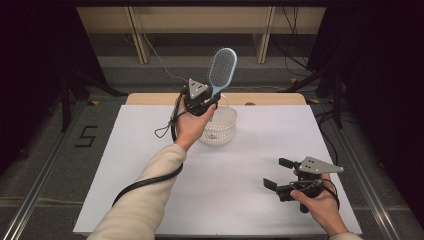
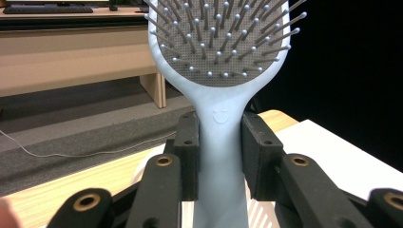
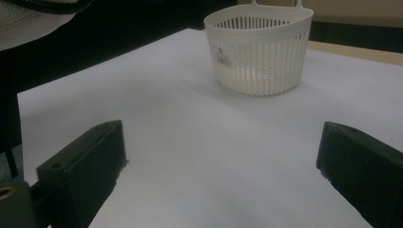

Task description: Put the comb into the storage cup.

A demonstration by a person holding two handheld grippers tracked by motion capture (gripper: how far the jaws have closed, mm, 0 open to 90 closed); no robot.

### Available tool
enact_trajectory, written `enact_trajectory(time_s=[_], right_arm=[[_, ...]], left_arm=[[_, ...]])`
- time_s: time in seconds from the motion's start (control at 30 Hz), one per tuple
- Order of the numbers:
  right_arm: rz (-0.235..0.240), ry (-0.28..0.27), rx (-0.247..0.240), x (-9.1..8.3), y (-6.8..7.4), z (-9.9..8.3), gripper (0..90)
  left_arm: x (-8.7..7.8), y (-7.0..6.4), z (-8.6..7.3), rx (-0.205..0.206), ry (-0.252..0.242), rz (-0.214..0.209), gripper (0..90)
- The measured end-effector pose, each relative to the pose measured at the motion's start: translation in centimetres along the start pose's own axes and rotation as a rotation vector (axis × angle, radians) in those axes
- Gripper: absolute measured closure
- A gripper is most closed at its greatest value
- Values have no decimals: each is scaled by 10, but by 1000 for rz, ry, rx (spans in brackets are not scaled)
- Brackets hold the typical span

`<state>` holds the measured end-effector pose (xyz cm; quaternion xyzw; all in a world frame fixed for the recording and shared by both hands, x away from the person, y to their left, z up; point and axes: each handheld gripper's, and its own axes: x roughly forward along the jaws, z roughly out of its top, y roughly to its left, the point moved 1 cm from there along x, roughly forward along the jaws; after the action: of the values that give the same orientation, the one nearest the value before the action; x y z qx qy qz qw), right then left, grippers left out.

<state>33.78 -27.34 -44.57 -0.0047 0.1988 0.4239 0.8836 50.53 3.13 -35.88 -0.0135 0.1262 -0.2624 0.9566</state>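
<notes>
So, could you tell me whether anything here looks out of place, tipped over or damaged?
Nothing stands out. The white basket sits upright on the white table cover, with no visible cracks or spills. The left tongs grip the blue hairbrush by its handle, bristle head up above the basket. The right tongs are open and empty.

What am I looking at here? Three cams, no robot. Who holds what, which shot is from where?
A person holds a hand-operated two-jaw gripper in each hand. The high view looks down on the white table. The other two cameras ride on the grippers, looking along their jaws. The left gripper is raised and clamps the handle of a light blue hairbrush, bristles up, above a white slotted basket. The right gripper hovers low over the table, jaws wide apart, holding nothing.
</notes>
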Motion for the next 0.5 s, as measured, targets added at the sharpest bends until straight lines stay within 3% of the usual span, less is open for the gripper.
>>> enact_trajectory(time_s=[0.5], right_arm=[[3, 1, 5, 0, 0, 0, 32]], left_arm=[[6, 0, -1, -3, 5, -4, 696]])
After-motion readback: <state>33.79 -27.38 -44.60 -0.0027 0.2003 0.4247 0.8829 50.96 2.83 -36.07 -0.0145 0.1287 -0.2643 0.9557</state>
